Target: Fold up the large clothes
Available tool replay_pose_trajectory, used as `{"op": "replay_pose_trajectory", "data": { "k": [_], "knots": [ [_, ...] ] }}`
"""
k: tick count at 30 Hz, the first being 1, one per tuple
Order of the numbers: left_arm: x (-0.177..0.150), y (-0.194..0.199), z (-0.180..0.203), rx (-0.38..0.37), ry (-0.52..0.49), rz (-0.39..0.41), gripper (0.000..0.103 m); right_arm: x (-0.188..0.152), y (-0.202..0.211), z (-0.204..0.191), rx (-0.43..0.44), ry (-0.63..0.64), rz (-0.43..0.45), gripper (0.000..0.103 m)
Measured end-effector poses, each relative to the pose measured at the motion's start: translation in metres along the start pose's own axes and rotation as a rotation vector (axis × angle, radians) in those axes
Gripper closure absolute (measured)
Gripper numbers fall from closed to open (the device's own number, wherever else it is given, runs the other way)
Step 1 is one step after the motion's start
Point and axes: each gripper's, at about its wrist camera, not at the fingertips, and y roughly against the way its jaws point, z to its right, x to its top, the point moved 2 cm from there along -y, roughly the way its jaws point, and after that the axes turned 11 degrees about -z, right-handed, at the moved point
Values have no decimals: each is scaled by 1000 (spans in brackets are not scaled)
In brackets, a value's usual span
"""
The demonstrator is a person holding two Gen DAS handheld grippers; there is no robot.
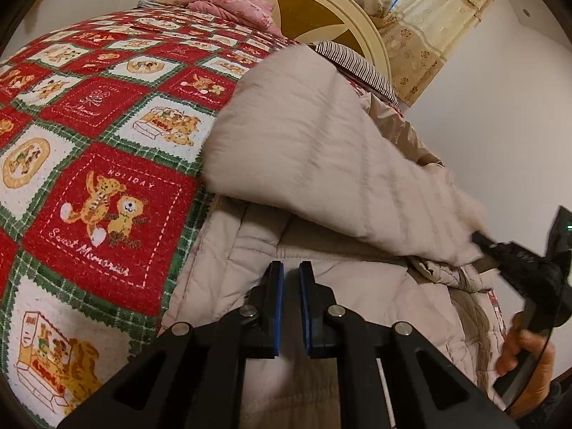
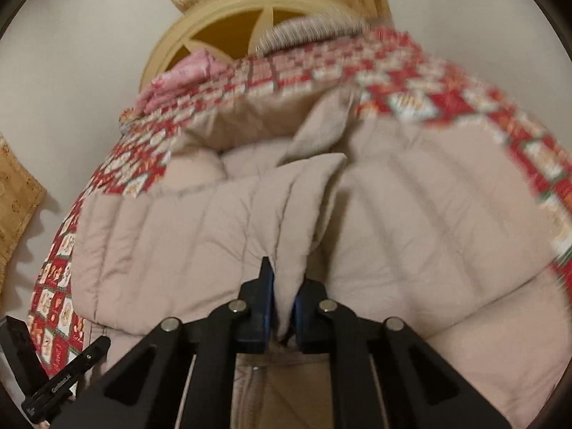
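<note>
A large beige quilted puffer coat [image 1: 321, 178] lies on a bed. In the left wrist view my left gripper [image 1: 291, 268] hovers just above the coat's lower part, jaws nearly together with a narrow gap and nothing between them. My right gripper [image 2: 282, 282] is shut on a fold of the coat [image 2: 286, 214] and holds that section raised over the rest of the garment. In the left wrist view the right gripper [image 1: 482, 246] appears at the right edge, gripping the lifted flap. The right wrist view is motion-blurred.
The bed carries a red, green and white teddy-bear patchwork blanket [image 1: 100, 164]. A round cream headboard [image 1: 311, 3] stands at the far end, with a pink cloth [image 1: 232, 3] and striped pillow [image 1: 354, 60] by it. Patterned curtains [image 1: 429, 25] hang on the white wall.
</note>
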Motion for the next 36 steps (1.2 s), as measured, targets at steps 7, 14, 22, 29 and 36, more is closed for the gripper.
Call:
{"op": "replay_pose_trajectory", "data": {
  "k": [7, 14, 22, 29, 36],
  "knots": [
    [-1, 0, 2, 11, -10, -5, 95, -16, -14, 48, -70, -56, -110, 89],
    [10, 34, 40, 158, -151, 27, 95, -34, -33, 52, -120, -27, -99, 84],
    [93, 12, 73, 224, -175, 48, 95, -35, -31, 62, -111, -58, -110, 87],
    [65, -57, 40, 346, -195, -12, 94, -35, -31, 74, -30, -103, -125, 84],
    [67, -37, 58, 371, -262, -20, 94, -27, -19, 77, 30, -103, -180, 73]
  ]
}}
